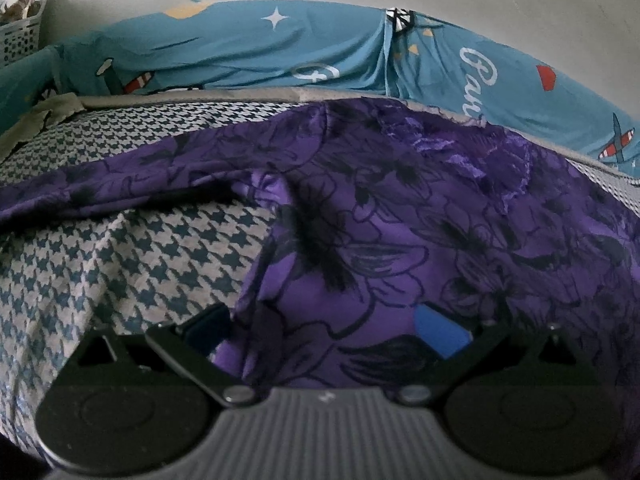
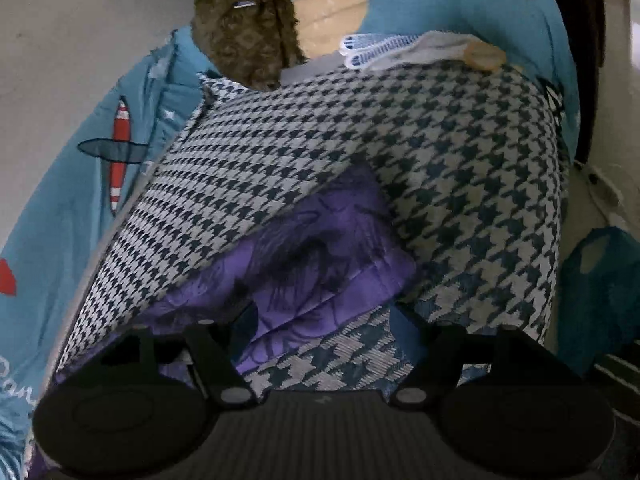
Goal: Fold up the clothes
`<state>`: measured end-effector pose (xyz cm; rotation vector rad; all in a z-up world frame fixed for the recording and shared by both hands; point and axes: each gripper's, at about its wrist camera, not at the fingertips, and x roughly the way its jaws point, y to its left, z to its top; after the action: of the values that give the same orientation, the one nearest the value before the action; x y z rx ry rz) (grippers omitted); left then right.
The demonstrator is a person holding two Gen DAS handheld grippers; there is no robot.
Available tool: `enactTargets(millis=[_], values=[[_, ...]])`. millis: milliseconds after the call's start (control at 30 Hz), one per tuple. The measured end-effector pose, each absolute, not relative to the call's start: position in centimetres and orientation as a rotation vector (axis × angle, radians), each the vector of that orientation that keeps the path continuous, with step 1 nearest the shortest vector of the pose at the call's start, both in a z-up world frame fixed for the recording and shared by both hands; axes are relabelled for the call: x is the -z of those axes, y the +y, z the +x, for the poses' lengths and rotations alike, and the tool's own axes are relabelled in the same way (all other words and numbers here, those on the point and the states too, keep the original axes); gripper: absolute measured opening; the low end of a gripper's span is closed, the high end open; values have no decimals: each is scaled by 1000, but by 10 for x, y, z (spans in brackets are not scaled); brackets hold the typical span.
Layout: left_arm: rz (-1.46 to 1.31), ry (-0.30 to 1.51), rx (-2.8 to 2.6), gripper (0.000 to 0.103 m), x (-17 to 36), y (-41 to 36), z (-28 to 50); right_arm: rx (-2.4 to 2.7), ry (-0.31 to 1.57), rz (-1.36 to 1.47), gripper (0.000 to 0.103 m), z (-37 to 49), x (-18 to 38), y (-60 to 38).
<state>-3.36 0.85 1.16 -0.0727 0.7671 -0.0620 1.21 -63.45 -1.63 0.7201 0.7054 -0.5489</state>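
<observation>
Purple floral garment: spread across the houndstooth cloth, reaching its far edge beside the blue printed sheet. Left gripper: jaws wide apart over the garment, gripping nothing. Right gripper: jaws wide, a garment fold between them, unpinched.

Bed, blue printed sheet. On it: houndstooth blanket; purple flowered garment spread over the blanket; brown plush toy and white cloth at its far edge.
</observation>
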Motion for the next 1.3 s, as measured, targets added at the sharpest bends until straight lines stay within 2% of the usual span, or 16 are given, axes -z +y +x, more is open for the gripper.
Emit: enactTargets(millis=[100,167,233,267,333,433,1300], values=[[-73,769,65,103,-11,7,-33,562,688,704,71,15,18,-633],[-74,770,66,103,-11,7,-33,573,679,685,63,19,18,-631],[-75,773,66,103,-10,7,-33,572,674,666,46,22,18,-630],[-75,774,67,103,-10,7,-33,574,673,658,42,24,18,-629],[-68,775,67,103,-9,5,-32,572,675,645,22,28,19,-628],[-59,778,66,103,-7,4,-32,563,677,629,13,31,20,-625],[27,748,67,103,5,-6,-36,234,552,510,11,33,-16,-546]])
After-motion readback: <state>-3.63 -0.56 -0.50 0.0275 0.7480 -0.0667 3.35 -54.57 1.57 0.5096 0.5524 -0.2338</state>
